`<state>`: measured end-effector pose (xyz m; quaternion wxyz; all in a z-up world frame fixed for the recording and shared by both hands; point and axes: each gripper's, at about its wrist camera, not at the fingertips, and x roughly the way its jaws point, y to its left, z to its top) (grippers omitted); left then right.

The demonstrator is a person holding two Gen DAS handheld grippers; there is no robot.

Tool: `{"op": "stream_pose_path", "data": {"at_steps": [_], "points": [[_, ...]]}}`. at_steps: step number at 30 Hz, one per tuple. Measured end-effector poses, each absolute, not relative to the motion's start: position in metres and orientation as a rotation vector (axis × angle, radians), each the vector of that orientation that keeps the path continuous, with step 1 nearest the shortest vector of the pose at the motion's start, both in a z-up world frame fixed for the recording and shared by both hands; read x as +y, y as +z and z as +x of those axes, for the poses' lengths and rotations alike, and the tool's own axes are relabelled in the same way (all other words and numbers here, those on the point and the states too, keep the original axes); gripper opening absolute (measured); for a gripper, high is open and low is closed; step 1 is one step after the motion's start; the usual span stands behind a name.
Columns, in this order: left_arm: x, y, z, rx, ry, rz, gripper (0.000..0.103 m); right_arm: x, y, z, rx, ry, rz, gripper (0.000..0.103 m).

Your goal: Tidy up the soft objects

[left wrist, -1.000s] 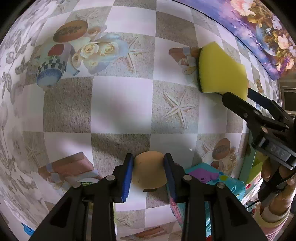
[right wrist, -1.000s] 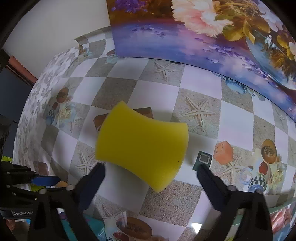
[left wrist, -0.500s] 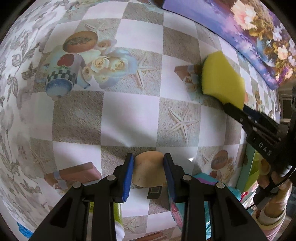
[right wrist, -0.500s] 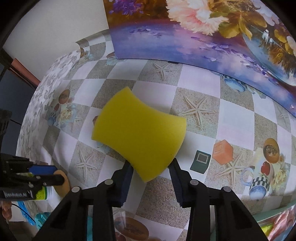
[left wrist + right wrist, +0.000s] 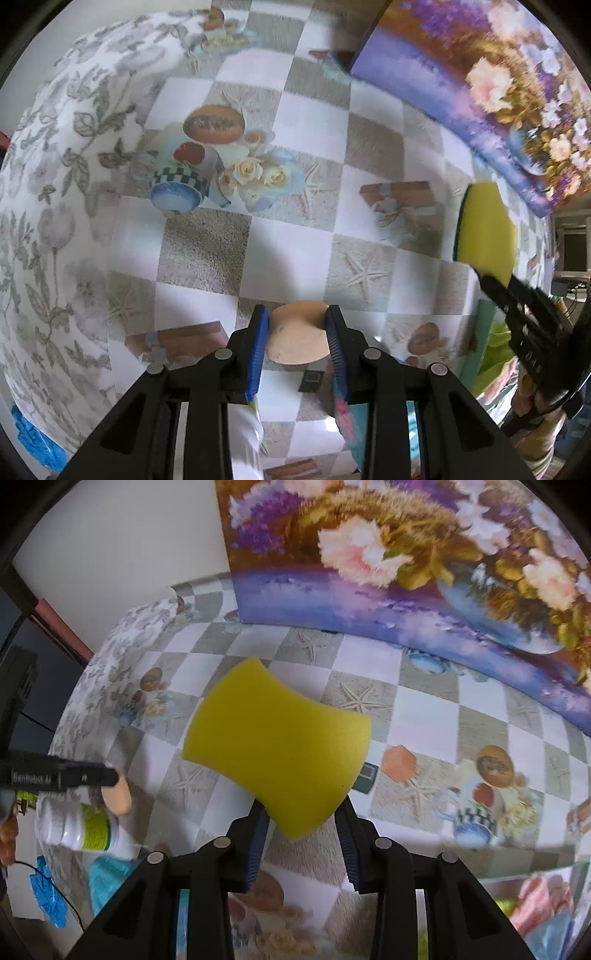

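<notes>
Since a second ago the right tool [image 5: 301, 834] closed on the yellow waisted foam sponge [image 5: 277, 753] and raised it off the checkered-cloth table [image 5: 258, 258]; grip sits at one corner, so it juts forward. Left tool [image 5: 297, 332] is clamped on the tan round soft pad [image 5: 299, 338], held above the table's near edge, likely for sorting.

Soft things and others, counted

One yellow waisted foam sponge [image 5: 277, 746], one round beige makeup puff [image 5: 298, 332], one white plastic bottle with a green label [image 5: 79, 829], one floral painted panel [image 5: 406, 572], two black two-finger grippers [image 5: 297, 347] [image 5: 301, 834].
</notes>
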<state>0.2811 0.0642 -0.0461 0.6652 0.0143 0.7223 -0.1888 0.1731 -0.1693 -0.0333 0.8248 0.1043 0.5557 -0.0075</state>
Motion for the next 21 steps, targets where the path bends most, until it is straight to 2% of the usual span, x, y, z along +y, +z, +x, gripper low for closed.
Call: {"op": "stream_pose_path", "data": {"at_steps": [7, 15, 17, 18, 21], "points": [[0.072, 0.006, 0.255, 1.570, -0.431, 0.030, 0.032, -0.173, 0.005, 0.135, 1.127, -0.022, 0.216, 0.038], [0.043, 0.061, 0.200, 1.491, -0.477, 0.027, 0.029, -0.183, 0.048, 0.077, 1.062, -0.040, 0.239, 0.038], [0.038, 0.073, 0.188, 1.476, -0.492, 0.027, 0.020, -0.184, 0.056, 0.063, 1.048, -0.041, 0.246, 0.038], [0.035, 0.078, 0.181, 1.472, -0.502, 0.027, 0.011, -0.185, 0.059, 0.056, 1.042, -0.043, 0.248, 0.038], [0.026, 0.088, 0.164, 1.461, -0.524, 0.037, 0.011, -0.186, 0.068, 0.034, 1.023, -0.046, 0.249, 0.038]]}}
